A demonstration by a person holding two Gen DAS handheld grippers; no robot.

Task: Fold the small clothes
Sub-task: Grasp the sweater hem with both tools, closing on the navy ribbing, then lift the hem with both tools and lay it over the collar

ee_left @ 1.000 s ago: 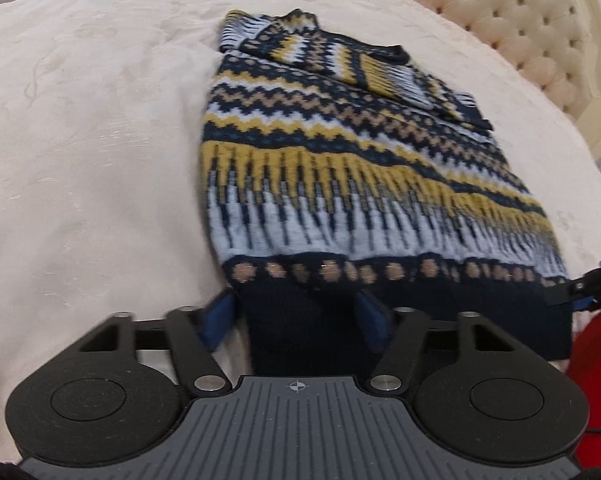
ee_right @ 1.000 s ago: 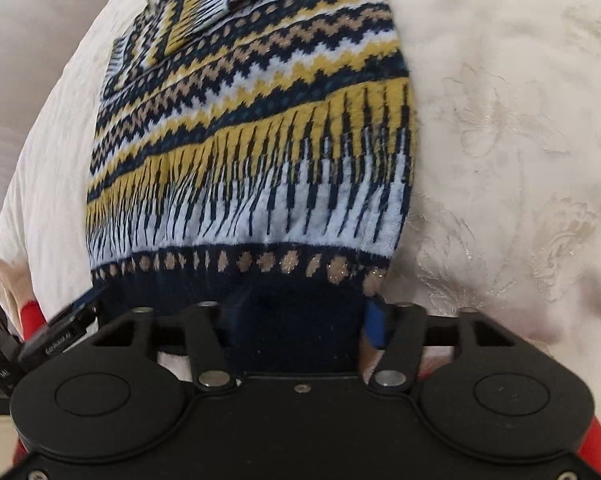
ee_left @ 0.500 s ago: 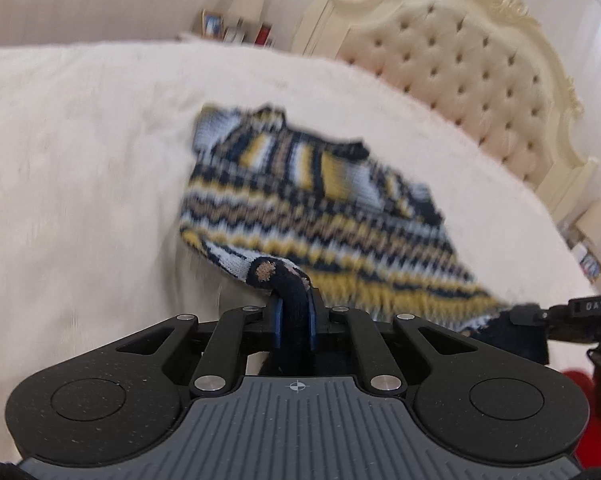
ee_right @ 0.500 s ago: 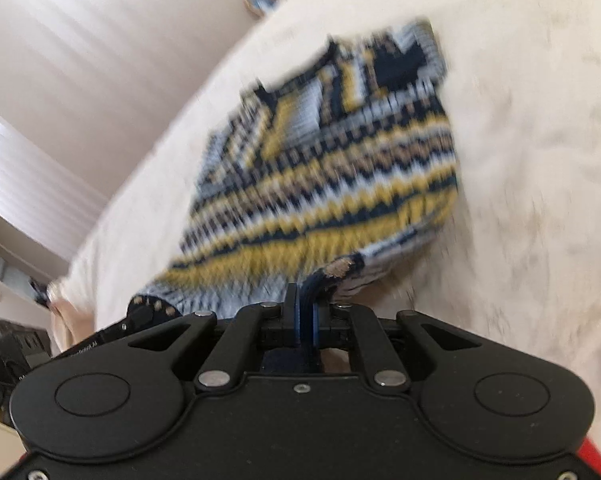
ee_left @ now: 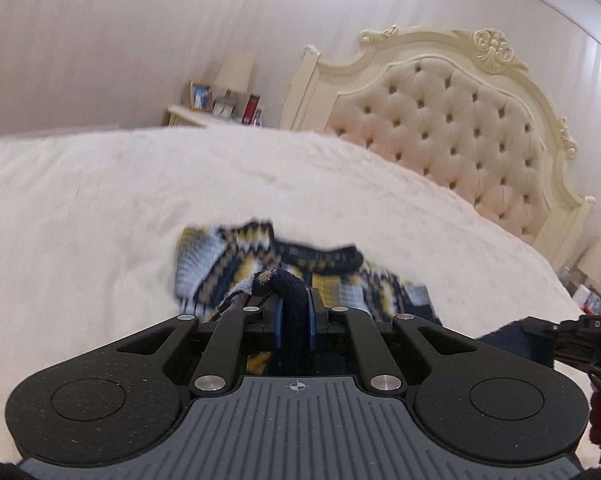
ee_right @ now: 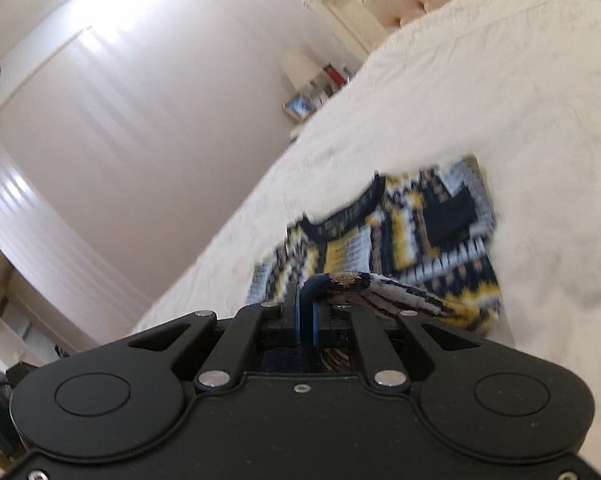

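Observation:
A small knitted sweater (ee_left: 228, 264) with navy, yellow, white and tan bands lies on a cream bedspread (ee_left: 100, 208); it also shows in the right wrist view (ee_right: 412, 232). My left gripper (ee_left: 294, 312) is shut on the navy hem at one corner and holds it lifted above the neck end. My right gripper (ee_right: 306, 312) is shut on the navy hem at the other corner, also lifted. The right gripper shows at the right edge of the left wrist view (ee_left: 580, 340). The lower body of the sweater is hidden below the grippers.
A cream tufted headboard (ee_left: 460, 128) stands at the back right. A bedside table (ee_left: 204, 114) with picture frames, a lamp and books stands against the wall beyond the bed. The bedspread (ee_right: 500, 80) spreads around the sweater.
Both grippers closed on the hem, lifted it and carried it forward over the sweater toward the neck. The view has tilted up to the wall and headboard.

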